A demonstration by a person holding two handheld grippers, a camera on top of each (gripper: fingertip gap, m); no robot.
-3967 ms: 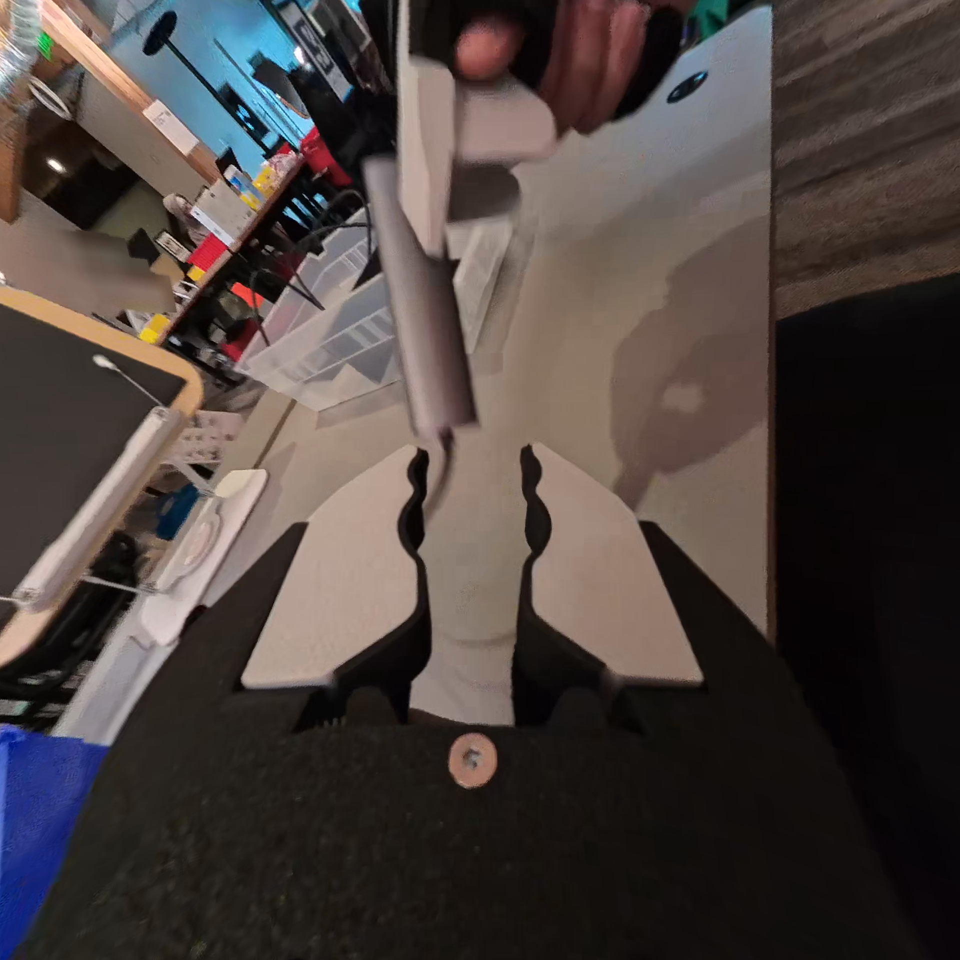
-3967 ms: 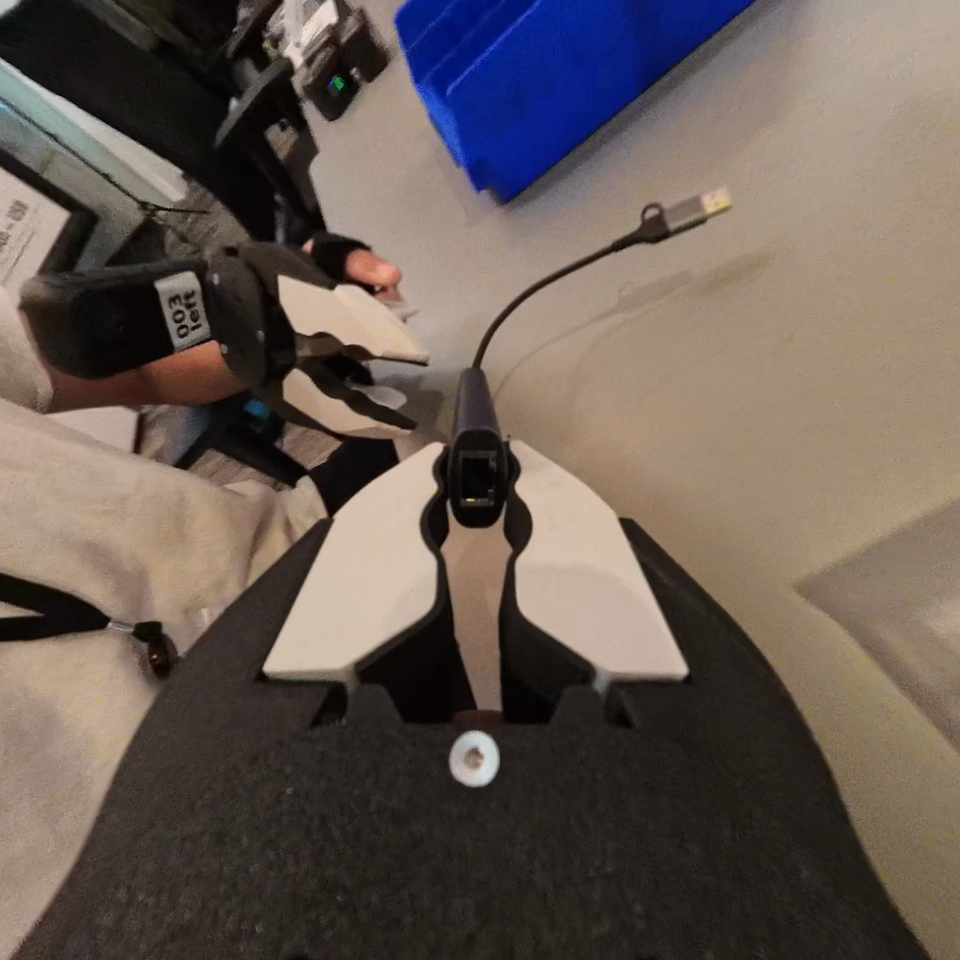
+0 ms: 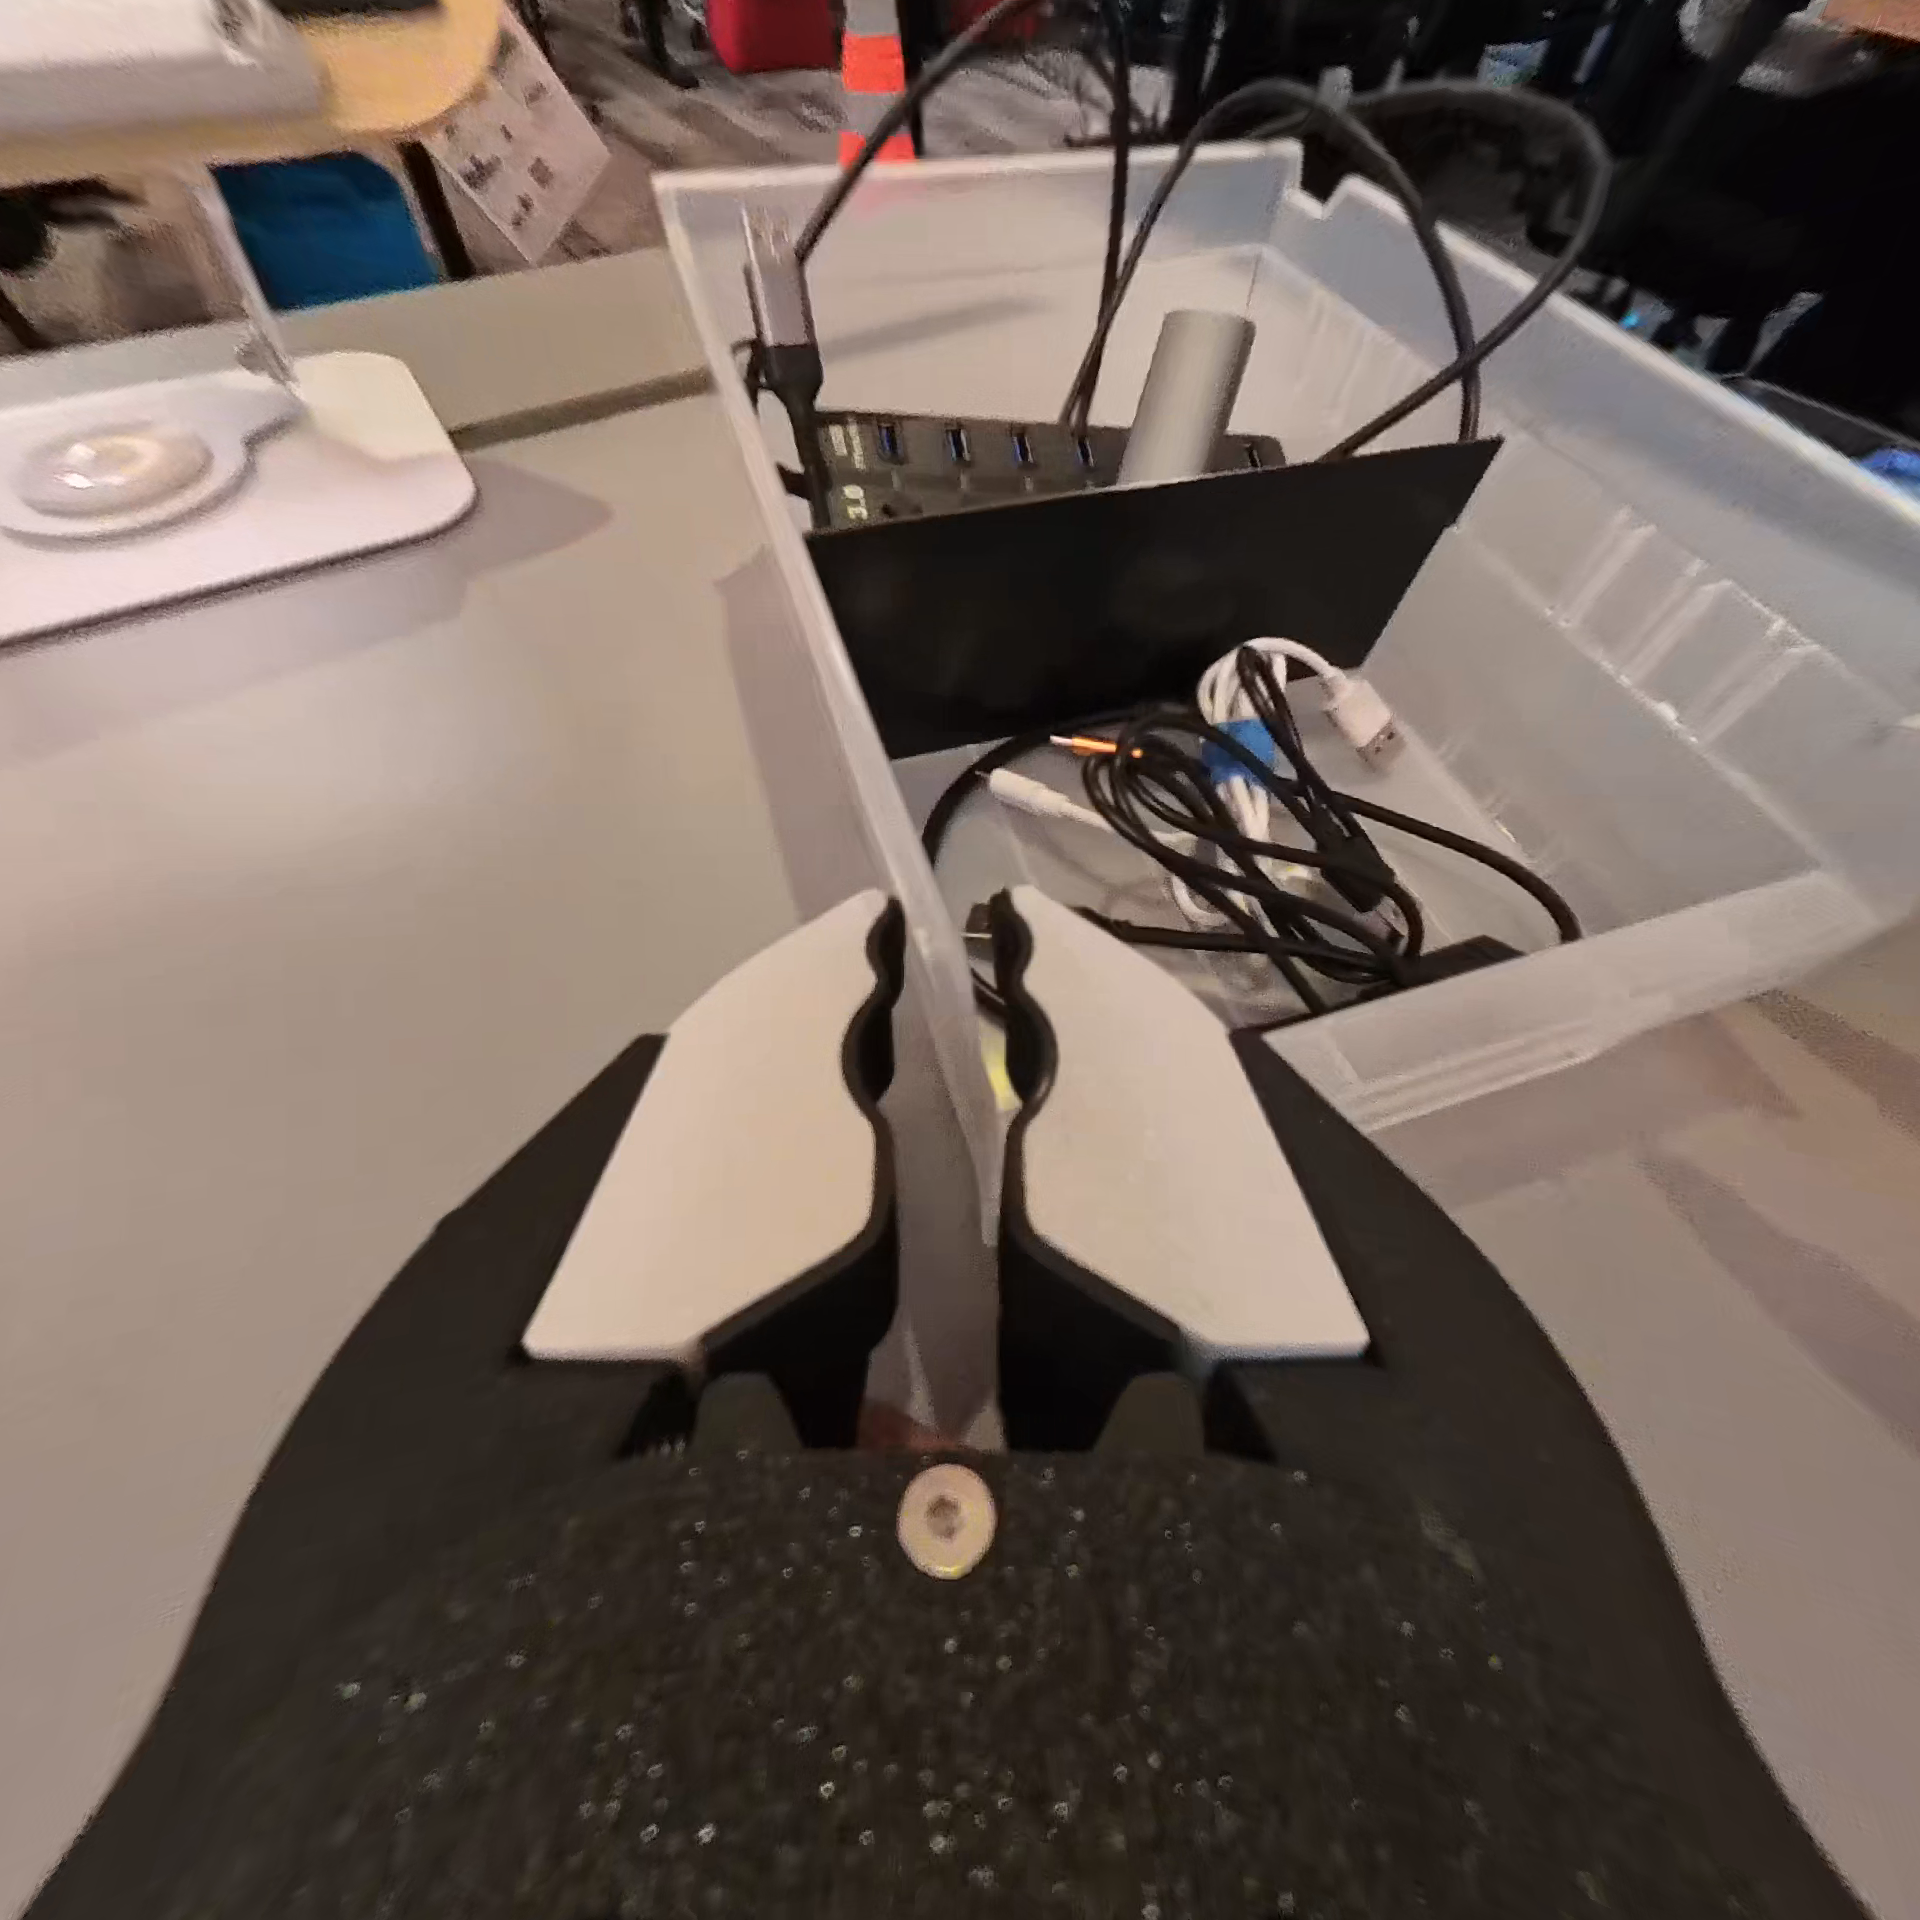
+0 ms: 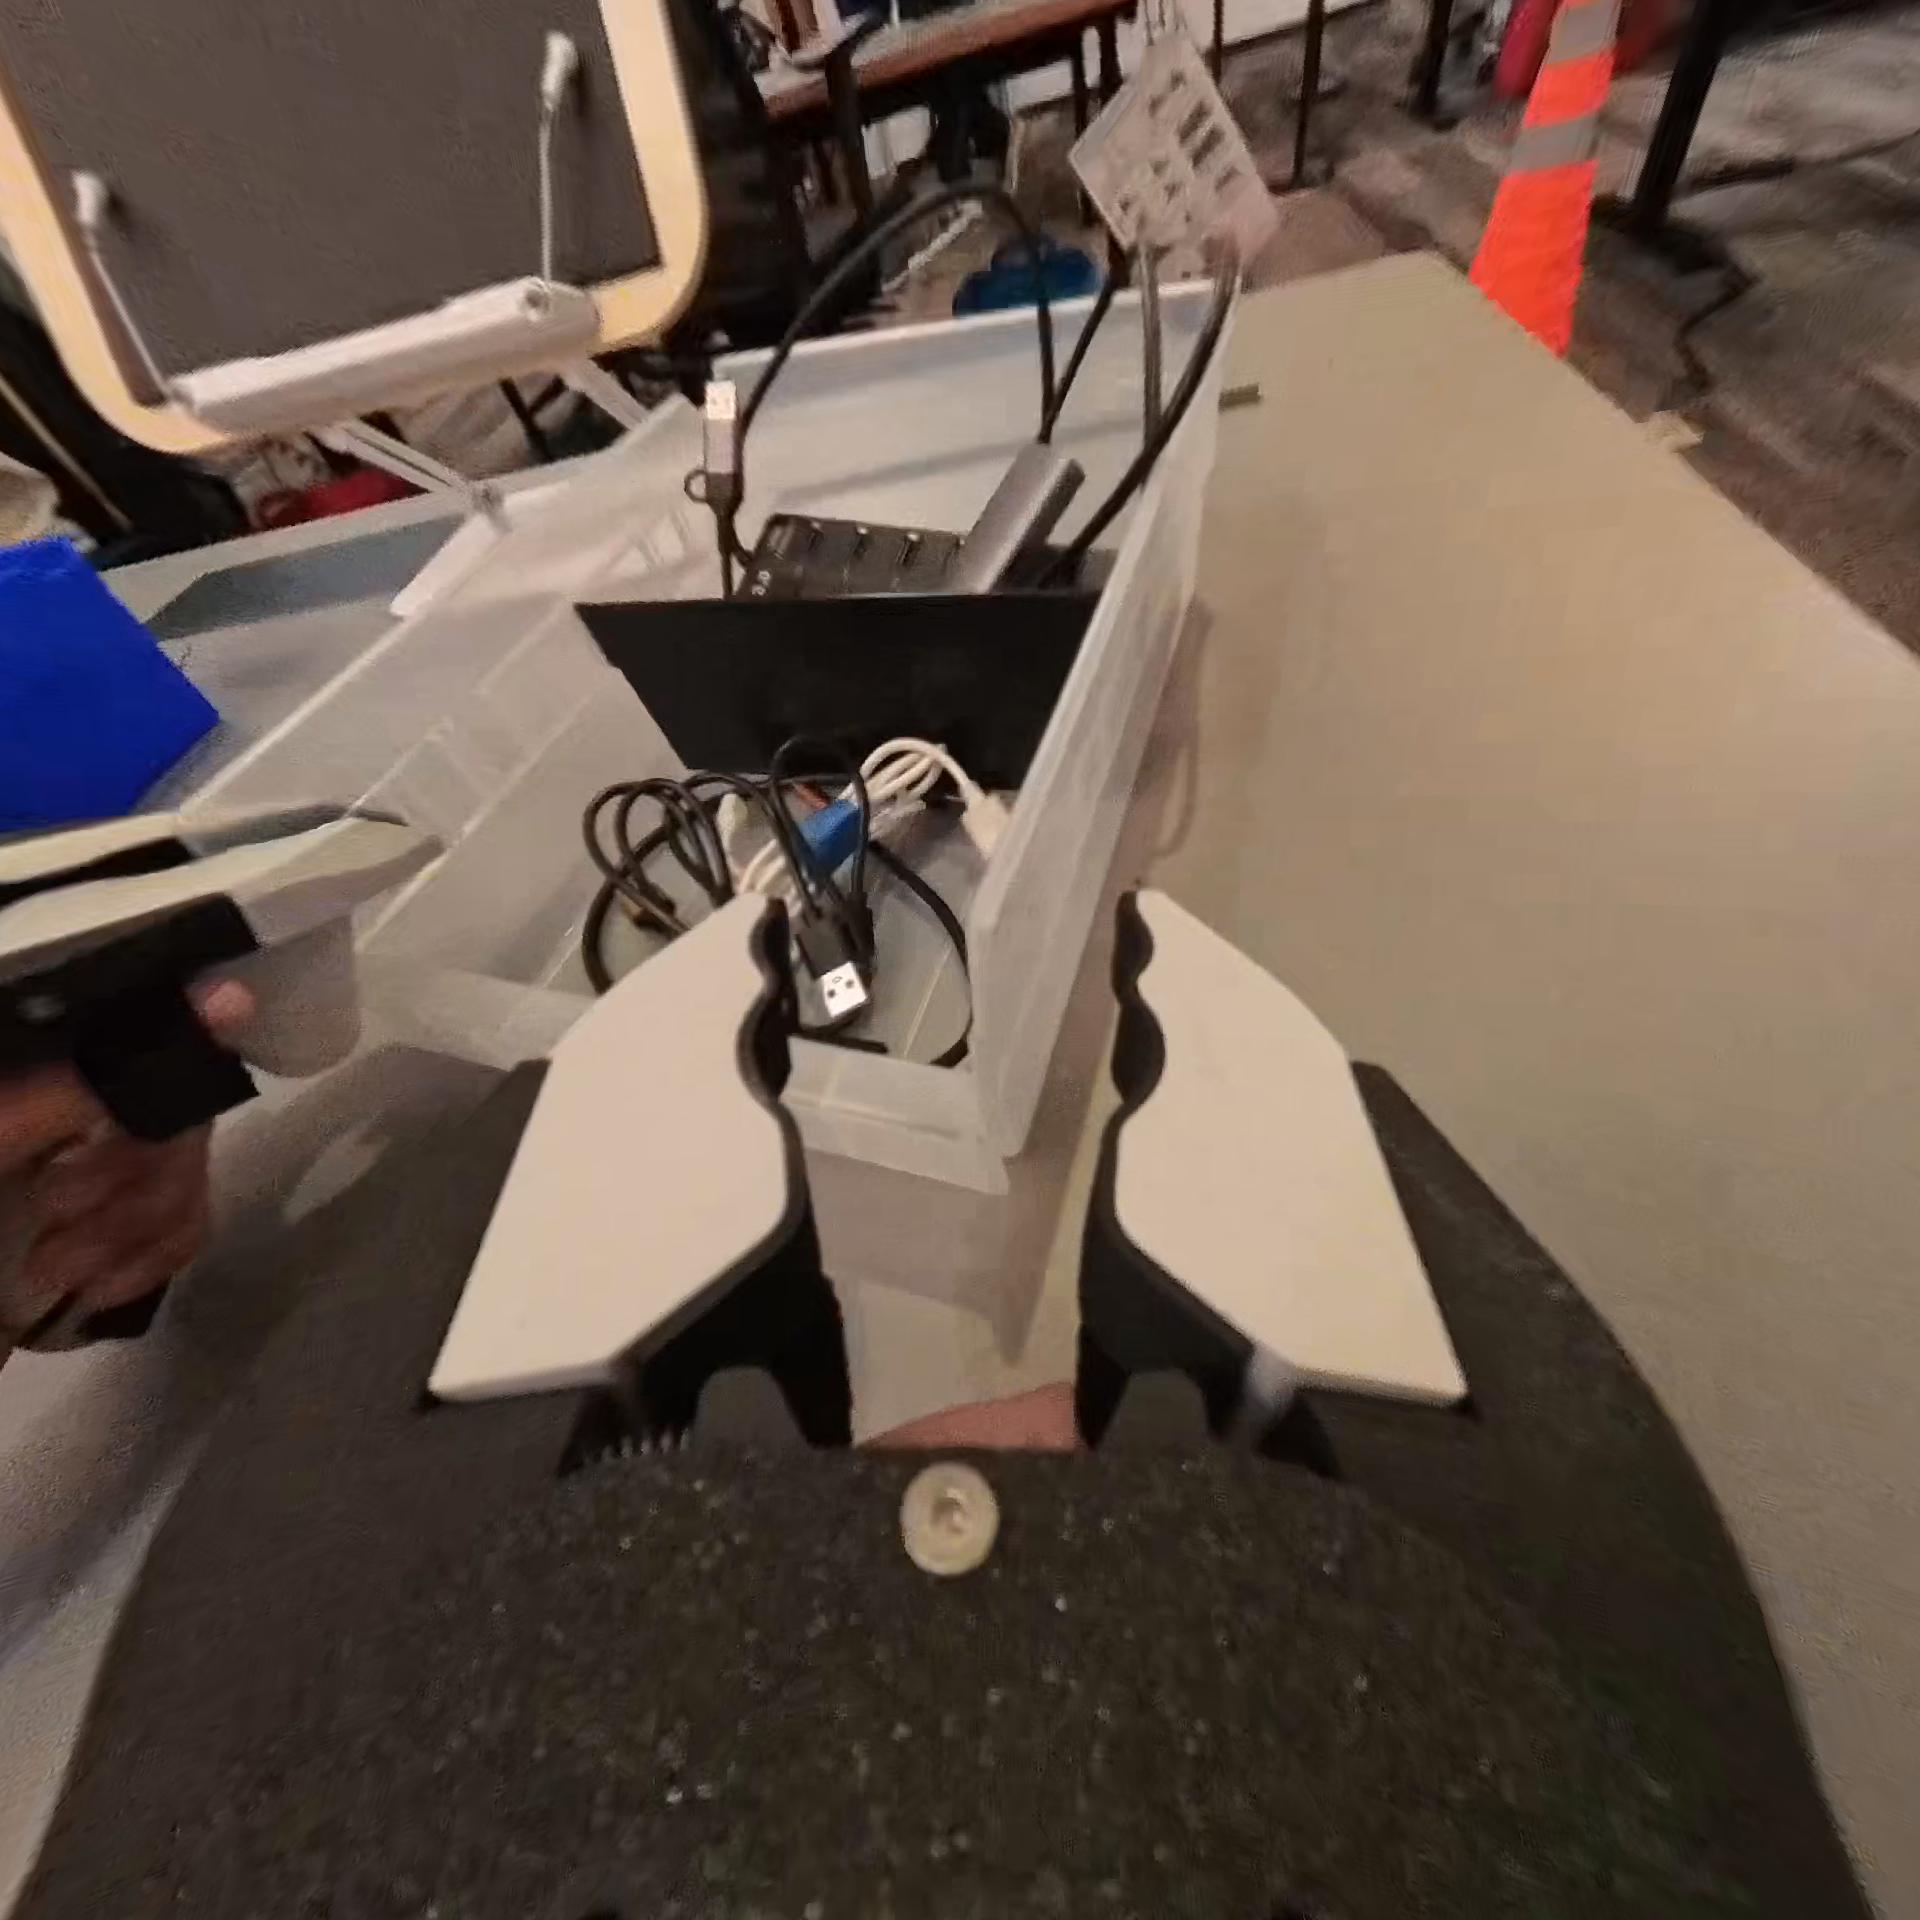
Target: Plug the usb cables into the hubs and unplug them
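grey table (image 3: 312, 935) in a cluttered workshop, one orange cone (image 4: 1548, 156) on the floor at 1 o'clock in the right wrist view. one clear plastic bin (image 3: 1662, 644) sits on the table, split by one black divider (image 3: 1122, 582). far compartment: two hubs, one black hub (image 3: 1039, 457) with a row of blue ports and one grey hub (image 3: 1184, 395) leaning on it at 12 o'clock, plus one grey usb plug (image 3: 774, 281) sticking upright at 11 o'clock. near compartment: tangle of cables (image 3: 1247, 831), roughly three black and one white, count unsure since they overlap; one blue tie (image 3: 1242, 750) on the white one. left gripper (image 3: 943, 920) fingers narrow, straddling the bin's left wall (image 3: 831, 665), looks pinched on it. right gripper (image 4: 945, 925) fingers wide, around the bin's near right corner (image 4: 997, 1132), not clamped. one black usb plug (image 4: 840, 977) lies just beyond them. left gripper also shows at 9 o'clock in the right wrist view.
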